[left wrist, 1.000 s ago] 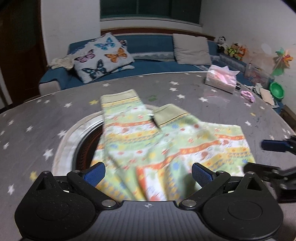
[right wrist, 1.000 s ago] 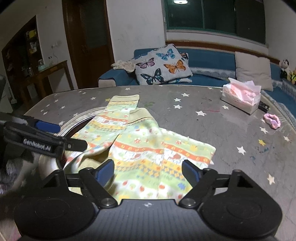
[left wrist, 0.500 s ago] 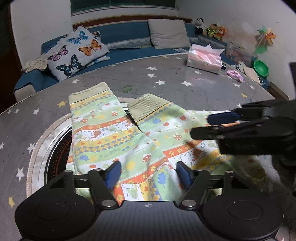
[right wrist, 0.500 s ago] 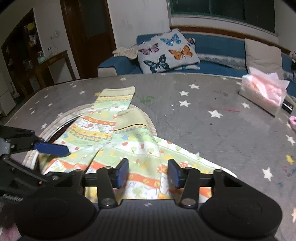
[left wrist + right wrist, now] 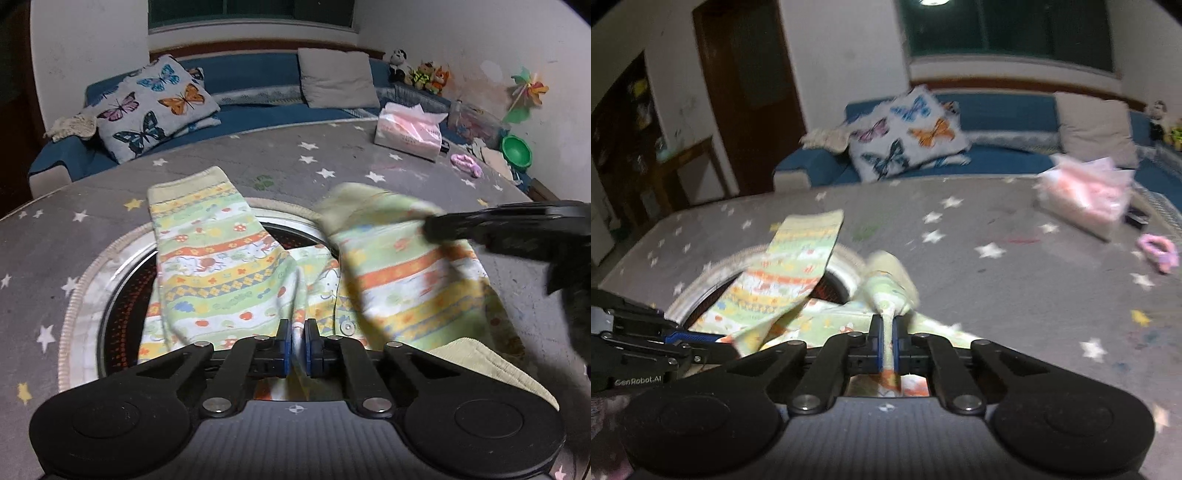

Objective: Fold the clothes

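Observation:
A child's garment (image 5: 221,266) with green, orange and yellow printed stripes lies on the grey star-patterned table (image 5: 55,236), partly over a round recessed ring. My left gripper (image 5: 297,345) is shut on the near edge of the garment. My right gripper (image 5: 884,349) is shut on another part of the garment (image 5: 798,273) and holds its sleeve (image 5: 890,280) lifted off the table. The right gripper also shows at the right of the left wrist view (image 5: 517,229), and the left gripper at the lower left of the right wrist view (image 5: 665,339).
The round ring (image 5: 85,280) with a dark centre is set in the table under the garment. A pink tissue box (image 5: 408,134) and a pink hair tie (image 5: 467,164) sit far right. A blue sofa with a butterfly pillow (image 5: 155,107) stands behind the table.
Both grippers went from open to shut on the garment's near edge. The right one has raised its part, and the two sleeves have spread apart, uncovering the ring's centre.

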Available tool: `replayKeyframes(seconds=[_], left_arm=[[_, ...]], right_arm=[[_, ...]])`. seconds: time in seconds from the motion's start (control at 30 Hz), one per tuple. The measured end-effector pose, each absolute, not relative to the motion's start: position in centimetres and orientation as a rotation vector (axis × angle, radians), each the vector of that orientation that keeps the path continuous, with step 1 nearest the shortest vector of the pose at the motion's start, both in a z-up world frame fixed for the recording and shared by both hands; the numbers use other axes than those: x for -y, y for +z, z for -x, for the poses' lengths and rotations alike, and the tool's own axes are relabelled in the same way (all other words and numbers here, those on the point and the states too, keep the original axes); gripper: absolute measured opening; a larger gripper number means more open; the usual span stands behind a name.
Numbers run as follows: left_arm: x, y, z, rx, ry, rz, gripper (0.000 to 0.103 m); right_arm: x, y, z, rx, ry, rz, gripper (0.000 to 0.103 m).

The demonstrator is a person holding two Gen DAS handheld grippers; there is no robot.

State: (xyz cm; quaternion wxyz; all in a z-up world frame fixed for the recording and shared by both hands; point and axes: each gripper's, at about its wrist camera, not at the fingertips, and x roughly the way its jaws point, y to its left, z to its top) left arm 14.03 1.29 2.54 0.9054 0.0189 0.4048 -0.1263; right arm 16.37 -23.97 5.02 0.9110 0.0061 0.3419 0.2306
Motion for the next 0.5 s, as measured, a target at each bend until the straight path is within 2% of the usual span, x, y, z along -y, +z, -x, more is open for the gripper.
replayKeyframes(seconds=[0.23,0.5], left_arm=[[-3.8,3.8,-11.8,-0.787,-0.197,0.005,0.006],[-8.4,5.1,-6.2,-0.750,-0.101,0.062,0.006]], right_arm=[[31.5,8.0,-10.8,-0.637,0.328,-0.086,0.004],[37.1,7.7,-4.0,-0.666,0.197,-0.139,0.004]])
